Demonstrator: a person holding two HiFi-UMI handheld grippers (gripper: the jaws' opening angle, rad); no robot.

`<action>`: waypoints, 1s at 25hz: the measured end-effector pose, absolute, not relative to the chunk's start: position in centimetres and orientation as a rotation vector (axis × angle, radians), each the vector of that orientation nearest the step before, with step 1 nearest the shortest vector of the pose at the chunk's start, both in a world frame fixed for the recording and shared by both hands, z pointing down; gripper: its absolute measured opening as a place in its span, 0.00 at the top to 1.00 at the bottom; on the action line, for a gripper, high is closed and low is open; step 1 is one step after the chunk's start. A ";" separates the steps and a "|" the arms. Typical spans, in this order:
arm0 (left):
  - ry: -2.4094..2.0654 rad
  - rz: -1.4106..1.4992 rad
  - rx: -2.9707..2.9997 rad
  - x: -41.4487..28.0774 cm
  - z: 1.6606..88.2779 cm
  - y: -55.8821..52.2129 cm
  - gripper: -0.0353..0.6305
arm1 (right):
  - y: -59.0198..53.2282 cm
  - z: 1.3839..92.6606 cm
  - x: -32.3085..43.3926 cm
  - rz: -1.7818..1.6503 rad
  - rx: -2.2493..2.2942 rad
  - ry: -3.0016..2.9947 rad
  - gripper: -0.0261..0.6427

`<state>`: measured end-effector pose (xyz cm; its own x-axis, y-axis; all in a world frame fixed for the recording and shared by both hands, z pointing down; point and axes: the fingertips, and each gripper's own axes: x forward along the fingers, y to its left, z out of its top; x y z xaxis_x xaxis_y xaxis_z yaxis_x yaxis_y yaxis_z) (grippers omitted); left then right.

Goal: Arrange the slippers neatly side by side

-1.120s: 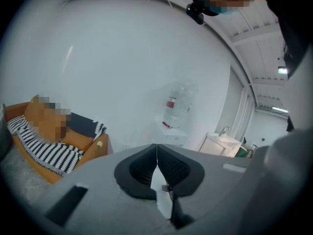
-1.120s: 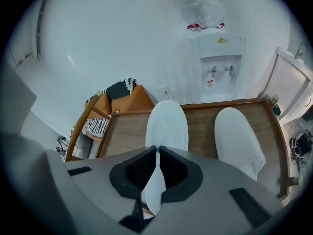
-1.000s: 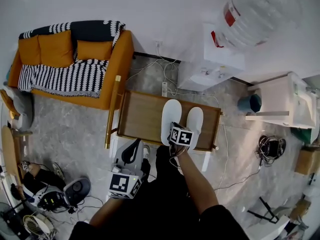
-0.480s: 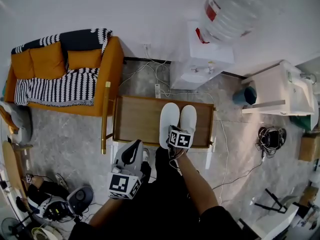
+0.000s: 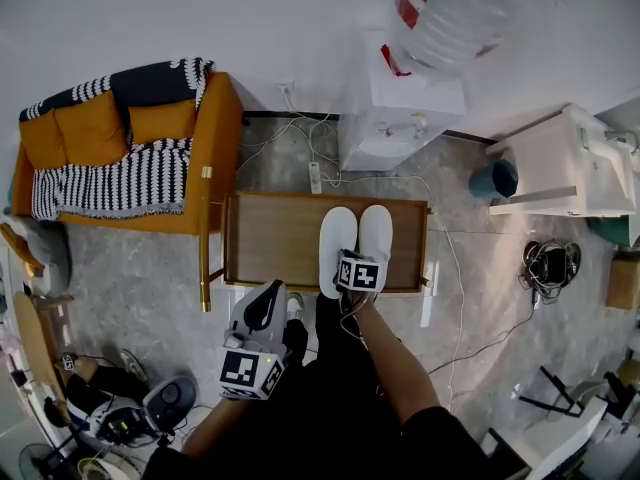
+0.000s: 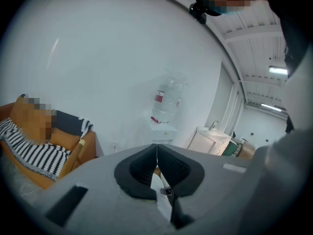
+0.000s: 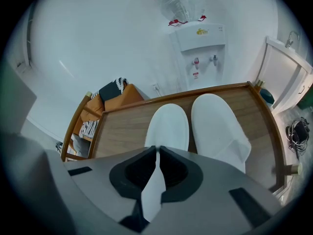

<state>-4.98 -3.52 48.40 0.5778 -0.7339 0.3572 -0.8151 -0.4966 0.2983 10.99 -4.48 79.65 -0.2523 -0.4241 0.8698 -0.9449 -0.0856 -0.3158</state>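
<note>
Two white slippers lie toes-away on the wooden table (image 5: 270,240), close and parallel: the left slipper (image 5: 336,243) (image 7: 167,125) and the right slipper (image 5: 377,233) (image 7: 218,126). My right gripper (image 5: 356,265) (image 7: 157,154) is at their heel end, shut on the left slipper's white heel edge, which runs between the pads. My left gripper (image 5: 268,293) (image 6: 157,152) hangs off the table's near left side, close to my body, pointing at the wall. Its jaws are shut with nothing in them.
An orange sofa (image 5: 120,143) with a striped blanket stands left of the table. Behind the table is a white water dispenser (image 5: 405,118), with a blue bin (image 5: 497,178) and white cabinet (image 5: 560,173) to the right. Cables and gear lie on the floor (image 5: 130,258).
The left slipper has come back a little in the right gripper's hold, so both toes now sit level and the pair lies parallel. The head view has shifted. The left gripper has stayed put.
</note>
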 end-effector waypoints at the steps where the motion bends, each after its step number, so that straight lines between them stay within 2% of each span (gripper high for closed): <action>1: -1.243 0.259 2.378 -4.9 48.5 -3.5 0.92 | -4.6 79.8 11.0 1.324 1.484 -1.680 0.92; 12: -1.259 0.275 2.359 -4.8 48.8 -3.6 0.92 | -5.1 80.5 11.0 1.331 1.477 -1.682 0.91; 16: -1.265 0.263 2.350 -4.8 48.7 -3.4 0.92 | -5.0 80.0 11.1 1.333 1.483 -1.679 0.82; 25: -1.231 0.229 2.408 -4.3 47.6 -2.9 0.92 | -4.6 74.4 12.6 1.334 1.550 -1.768 0.81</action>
<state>-4.34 -2.87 47.65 0.5933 -0.7337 0.3310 -0.8037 -0.5171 0.2943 12.63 -4.60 74.35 -0.2789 -0.5055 0.8165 -0.9240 -0.0903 -0.3715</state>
